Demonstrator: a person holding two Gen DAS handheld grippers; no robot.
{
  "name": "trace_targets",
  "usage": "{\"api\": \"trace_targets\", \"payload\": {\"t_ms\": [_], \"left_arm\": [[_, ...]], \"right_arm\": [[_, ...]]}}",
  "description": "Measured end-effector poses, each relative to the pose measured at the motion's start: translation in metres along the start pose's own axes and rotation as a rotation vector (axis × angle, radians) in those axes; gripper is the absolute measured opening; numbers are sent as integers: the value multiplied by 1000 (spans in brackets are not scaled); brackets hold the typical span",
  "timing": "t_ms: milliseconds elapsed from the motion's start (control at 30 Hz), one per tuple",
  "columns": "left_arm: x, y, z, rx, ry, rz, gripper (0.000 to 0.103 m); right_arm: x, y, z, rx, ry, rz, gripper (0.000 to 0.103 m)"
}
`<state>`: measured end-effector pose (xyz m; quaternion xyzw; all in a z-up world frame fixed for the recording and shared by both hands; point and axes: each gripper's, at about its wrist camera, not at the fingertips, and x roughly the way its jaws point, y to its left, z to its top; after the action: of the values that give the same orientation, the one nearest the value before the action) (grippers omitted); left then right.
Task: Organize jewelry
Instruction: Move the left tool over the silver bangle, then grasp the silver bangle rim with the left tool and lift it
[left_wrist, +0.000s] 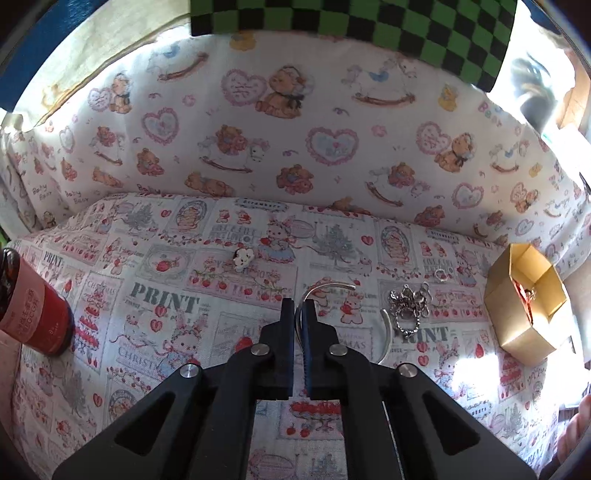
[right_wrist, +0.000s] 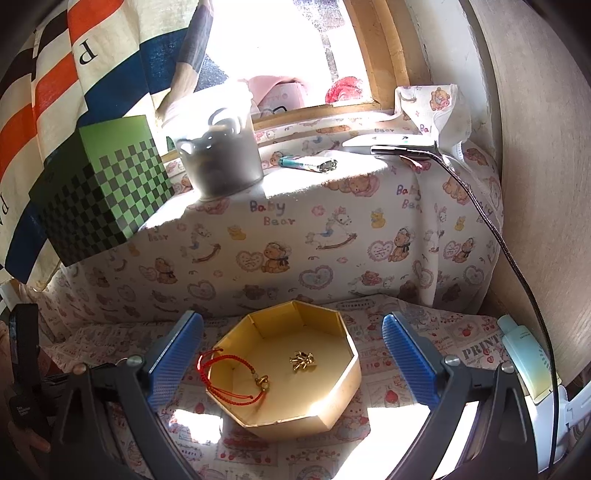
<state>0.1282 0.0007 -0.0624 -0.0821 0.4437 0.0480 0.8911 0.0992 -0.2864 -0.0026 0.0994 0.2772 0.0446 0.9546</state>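
Silver bangle (left_wrist: 325, 291) was clenched between the left tool (left_wrist: 300, 308) fingers, above the worktop's (left_wrist: 207, 332) centre. Right tool (right_wrist: 291, 354) stood released, straddling the gold octagonal box (right_wrist: 332, 391), which held a red cord bracelet (right_wrist: 229, 380).

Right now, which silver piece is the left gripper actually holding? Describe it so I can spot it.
On the printed cloth, look left of the gold octagonal cardboard box and the heap of silver chain. The left gripper is shut on a thin silver open bangle, a plain smooth arc, unlike the beaded chain.
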Motion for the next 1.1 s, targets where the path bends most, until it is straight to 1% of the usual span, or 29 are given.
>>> {"api": "trace_targets", "payload": {"t_ms": [67, 133, 200, 233, 267, 300, 333, 400, 467, 500, 533, 567, 633, 667, 733, 800, 867, 967, 1100], "left_arm": [[-5, 11, 0, -83, 3, -12, 3], [-6, 18, -1, -128, 21, -23, 3], [-4, 19, -2, -128, 41, -16, 3], [-5, 18, -2, -125, 59, -23, 3], [-1, 22, -1, -134, 70, -48, 5], [-1, 23, 0, -134, 78, -70, 12], [-1, 22, 2, -107, 92, -96, 19], [-8, 19, 4, -71, 77, -110, 23], [-16, 14, 6, -10, 57, -123, 31], [-18, 11, 5, 10, 53, -130, 39], [-19, 5, 6, 32, 46, -133, 44], [-20, 3, 5, 39, 32, -123, 46], [-23, -3, 4, 53, 3, -104, 57], [-23, -6, 4, 63, -2, -109, 59], [-21, -17, 2, 92, -2, -105, 66], [-15, -14, -1, 128, 6, -81, 72], [-7, -21, -3, 159, 18, -66, 73], [0, -25, -4, 178, 38, -33, 73], [11, -35, -8, 232, 68, -23, 73]], "right_arm": [[-1, -1, 0, 4, -2, -3, 98], [-1, -2, 1, 10, 0, -5, 98], [0, -3, 1, 14, 3, -9, 98], [0, -2, 1, 14, 4, -10, 98], [0, -2, 0, 13, 6, -11, 98], [0, -2, 0, 12, 7, -14, 98], [0, -2, 0, 10, 10, -16, 98], [1, -1, 0, 1, 19, -26, 97], [2, 0, 0, 0, 19, -28, 98], [2, 0, 0, 0, 21, -29, 98], [2, 0, 0, -2, 24, -28, 98], [2, 1, 0, -4, 25, -26, 98], [3, 2, -1, -9, 25, -29, 98], [3, 2, -1, -13, 25, -32, 98], [3, 4, -1, -23, 24, -38, 98], [3, 5, -1, -31, 22, -47, 98], [3, 4, -1, -32, 25, -48, 98], [6, 2, -1, -24, 39, -65, 98], [10, -1, -2, -15, 58, -86, 98]]}}
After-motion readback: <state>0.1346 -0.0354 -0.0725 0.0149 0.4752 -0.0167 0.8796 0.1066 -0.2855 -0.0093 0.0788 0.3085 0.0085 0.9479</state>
